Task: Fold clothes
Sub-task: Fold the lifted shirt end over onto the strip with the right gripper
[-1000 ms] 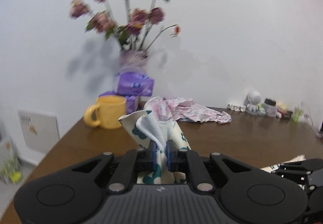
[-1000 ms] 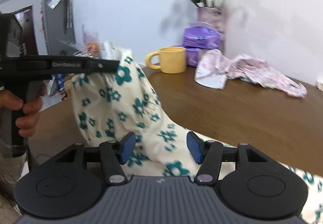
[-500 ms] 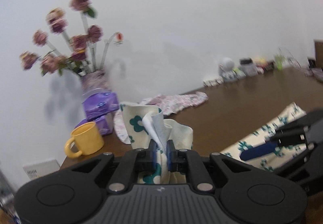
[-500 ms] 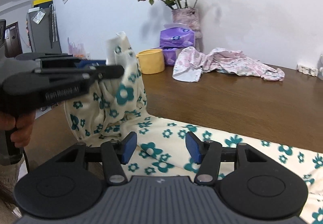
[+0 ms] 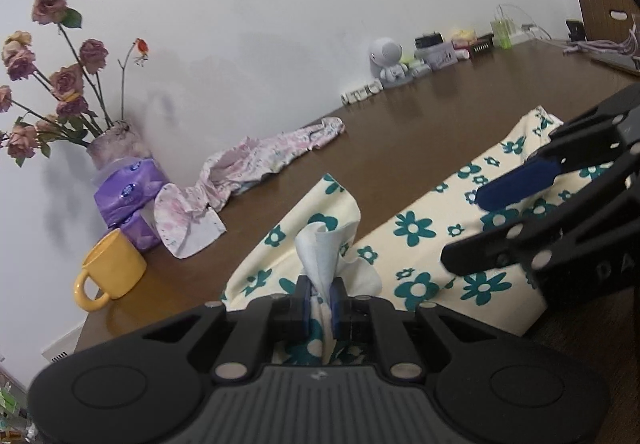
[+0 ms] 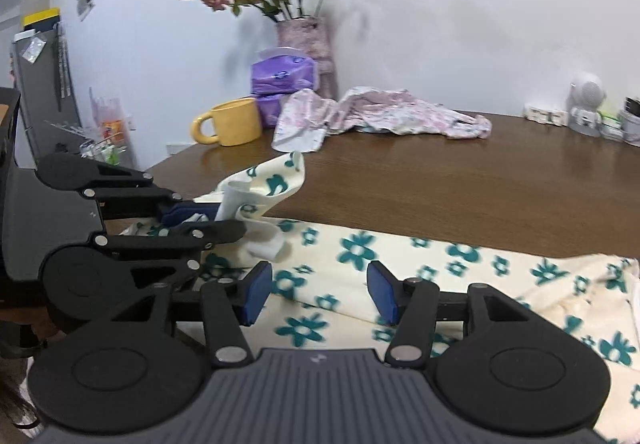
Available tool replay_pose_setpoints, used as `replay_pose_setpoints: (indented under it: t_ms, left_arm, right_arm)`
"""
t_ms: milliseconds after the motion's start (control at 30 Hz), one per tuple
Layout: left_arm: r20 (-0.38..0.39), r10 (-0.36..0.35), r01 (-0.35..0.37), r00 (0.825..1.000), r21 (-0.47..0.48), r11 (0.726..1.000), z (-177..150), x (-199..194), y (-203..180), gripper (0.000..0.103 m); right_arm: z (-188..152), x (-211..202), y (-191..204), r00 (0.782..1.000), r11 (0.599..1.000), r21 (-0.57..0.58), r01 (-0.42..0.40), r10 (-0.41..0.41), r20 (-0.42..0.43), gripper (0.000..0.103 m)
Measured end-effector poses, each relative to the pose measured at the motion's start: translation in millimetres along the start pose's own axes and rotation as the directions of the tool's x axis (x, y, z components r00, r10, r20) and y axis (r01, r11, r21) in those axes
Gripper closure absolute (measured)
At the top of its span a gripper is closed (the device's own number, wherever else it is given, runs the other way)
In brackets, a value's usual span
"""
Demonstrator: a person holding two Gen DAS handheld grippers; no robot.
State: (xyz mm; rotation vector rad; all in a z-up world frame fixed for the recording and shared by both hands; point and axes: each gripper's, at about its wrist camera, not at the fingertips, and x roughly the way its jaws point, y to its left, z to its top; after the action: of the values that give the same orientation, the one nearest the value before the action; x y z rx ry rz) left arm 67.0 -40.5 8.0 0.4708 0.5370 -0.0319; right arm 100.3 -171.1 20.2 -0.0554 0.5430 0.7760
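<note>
A cream cloth with teal flowers [image 5: 424,228] lies along the near part of the brown table [image 5: 420,132]. My left gripper [image 5: 320,304] is shut on a bunched corner of it, held low over the cloth's left end. The same cloth shows in the right wrist view [image 6: 460,276], with the left gripper [image 6: 200,220] pinching its raised corner. My right gripper [image 6: 318,292] is open and empty just above the cloth's middle. It also shows at the right of the left wrist view [image 5: 464,228].
A pink patterned garment [image 6: 380,112] lies crumpled at the back. A yellow mug [image 6: 232,122], purple tissue packs [image 6: 282,74] and a vase of dried roses [image 6: 306,40] stand at the back left. Small items [image 5: 420,56] line the wall. The table's left edge [image 5: 92,328] is close.
My left gripper has carried the held corner down and rightward, from high in the air to low over the cloth. The cloth now lies flatter. My right gripper stays open above it.
</note>
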Motion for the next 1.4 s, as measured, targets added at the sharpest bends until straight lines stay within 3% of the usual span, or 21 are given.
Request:
replay_pose_setpoints:
  t_ms: [133, 233, 467, 733, 833, 933, 1067, 1133, 1167, 1267, 1400]
  left_arm:
    - [-0.034, -0.022, 0.022, 0.999, 0.007, 1.000, 1, 6, -7, 0.092]
    - [-0.040, -0.038, 0.038, 0.998, -0.010, 0.999, 3, 6, -9, 0.085]
    - [-0.013, -0.143, 0.140, 0.990, -0.145, 0.980, 8, -4, 3, 0.078]
    - [0.112, -0.224, 0.249, 0.968, -0.317, 0.915, 12, -45, 45, 0.061]
    - [0.151, -0.194, 0.239, 0.969, -0.392, 0.888, 0, -67, 79, 0.053]
    - [0.141, -0.119, 0.173, 0.983, -0.465, 0.868, -19, -83, 111, 0.052]
    - [0.063, -0.037, 0.064, 0.997, -0.513, 0.856, -48, -82, 139, 0.055]
    - [0.036, -0.066, 0.075, 0.997, -0.524, 0.849, -60, -74, 146, 0.059]
    - [0.035, -0.093, 0.098, 0.995, -0.521, 0.848, -65, -70, 147, 0.067]
    - [0.040, -0.160, 0.159, 0.986, -0.503, 0.850, -72, -59, 146, 0.078]
    - [0.047, -0.220, 0.215, 0.974, -0.485, 0.848, -75, -45, 143, 0.083]
  right_arm:
    - [-3, -4, -10, 1.000, 1.000, 0.019, 0.010, -0.010, 0.004, 0.049]
    - [-5, -5, -14, 1.000, 1.000, 0.027, 0.011, -0.011, 0.004, 0.049]
    - [-7, -7, -18, 1.000, 0.999, 0.038, 0.012, -0.012, -0.002, 0.049]
    - [-10, -3, -22, 0.999, 0.997, 0.064, 0.031, -0.029, -0.025, 0.049]
    - [-10, -2, -20, 0.999, 0.997, 0.065, 0.033, -0.031, -0.030, 0.049]
    - [-6, -3, -13, 0.999, 0.998, 0.058, 0.024, -0.023, -0.030, 0.049]
    - [1, -6, 3, 0.999, 0.998, 0.059, -0.032, 0.033, -0.028, 0.049]
    - [6, -8, 11, 0.996, 0.994, 0.071, -0.079, 0.082, -0.029, 0.049]
    - [7, -10, 15, 0.993, 0.990, 0.083, -0.111, 0.114, -0.031, 0.049]
    - [11, -13, 27, 0.979, 0.976, 0.105, -0.190, 0.197, -0.059, 0.049]
    - [9, -4, 44, 0.963, 0.967, 0.119, -0.224, 0.238, -0.129, 0.048]
